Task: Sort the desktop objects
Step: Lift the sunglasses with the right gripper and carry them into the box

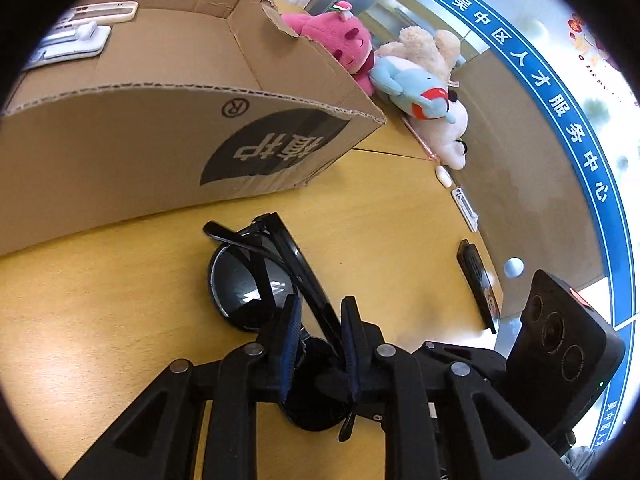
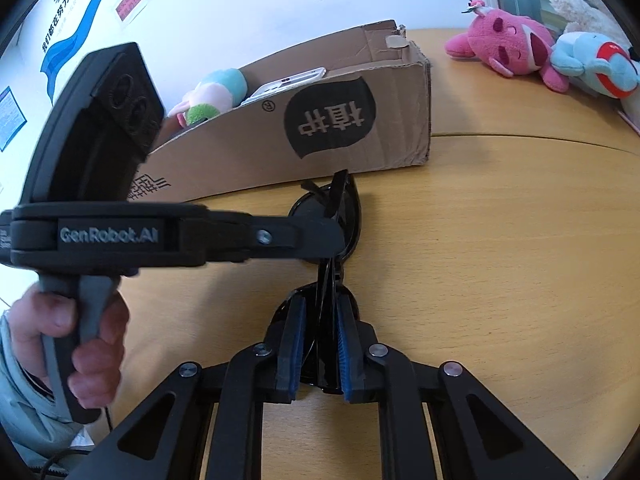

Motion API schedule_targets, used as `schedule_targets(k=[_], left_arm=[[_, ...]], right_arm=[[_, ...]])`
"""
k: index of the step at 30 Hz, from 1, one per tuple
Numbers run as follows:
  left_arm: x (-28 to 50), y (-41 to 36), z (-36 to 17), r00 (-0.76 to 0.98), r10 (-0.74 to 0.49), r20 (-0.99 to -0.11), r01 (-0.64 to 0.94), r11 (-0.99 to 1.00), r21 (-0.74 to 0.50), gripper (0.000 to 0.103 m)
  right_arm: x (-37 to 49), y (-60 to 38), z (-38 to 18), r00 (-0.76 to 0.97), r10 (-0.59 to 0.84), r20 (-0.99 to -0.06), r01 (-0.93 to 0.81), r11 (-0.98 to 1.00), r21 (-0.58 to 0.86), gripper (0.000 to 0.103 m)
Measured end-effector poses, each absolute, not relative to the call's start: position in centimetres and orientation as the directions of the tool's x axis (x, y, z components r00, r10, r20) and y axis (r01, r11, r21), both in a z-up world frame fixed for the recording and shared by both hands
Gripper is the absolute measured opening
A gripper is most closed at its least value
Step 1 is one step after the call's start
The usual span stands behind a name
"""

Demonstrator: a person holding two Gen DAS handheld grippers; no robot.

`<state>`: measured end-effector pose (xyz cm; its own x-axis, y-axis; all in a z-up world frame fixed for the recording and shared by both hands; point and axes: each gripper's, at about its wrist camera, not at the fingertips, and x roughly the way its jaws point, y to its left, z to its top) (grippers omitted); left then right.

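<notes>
Black sunglasses (image 1: 256,280) with folded arms sit just above the yellow wooden table (image 1: 100,320), in front of a cardboard box (image 1: 140,148). My left gripper (image 1: 320,312) is shut on the sunglasses' frame near the bridge. My right gripper (image 2: 319,316) is shut on the near lens end of the sunglasses (image 2: 344,216). In the right wrist view the left gripper (image 2: 332,240) reaches in from the left, held by a hand (image 2: 80,344). The box (image 2: 320,128) holds a pastel plush (image 2: 212,92) and white devices (image 1: 80,32).
Pink (image 1: 336,36), blue (image 1: 416,88) and cream plush toys (image 1: 428,48) lie at the table's far edge. A white clip (image 1: 464,204) and a black remote-like item (image 1: 478,280) lie along the right edge. A wall with a blue banner (image 1: 560,100) stands behind.
</notes>
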<state>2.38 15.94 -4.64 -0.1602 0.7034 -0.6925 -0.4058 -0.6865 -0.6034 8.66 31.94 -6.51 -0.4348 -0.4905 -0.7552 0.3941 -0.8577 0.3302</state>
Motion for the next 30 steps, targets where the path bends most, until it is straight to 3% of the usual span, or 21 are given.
schedule_targets(k=[9, 20, 30], left_arm=[[3.1, 15.0, -2.3, -0.217, 0.712, -0.667, -0.418, -0.686, -0.596, 0.017], [3.0, 13.2, 7.1, -0.376, 0.706, -0.6, -0.518, -0.697, -0.496, 0.016], [-4.2, 13.0, 15.6, -0.485, 0.678, -0.552, -0.609, -0.715, -0.342, 0.016]], right_arm=[[8.9, 31.2, -5.3, -0.454, -0.508, -0.732, 0.422, -0.846, 0.326, 0.013], [9.6, 29.6, 2.2, -0.558, -0.558, -0.614, 0.511, -0.814, 0.275, 0.013], [2.6, 27.0, 9.6, -0.643, -0.577, -0.503, 0.561, -0.802, 0.203, 0.013]])
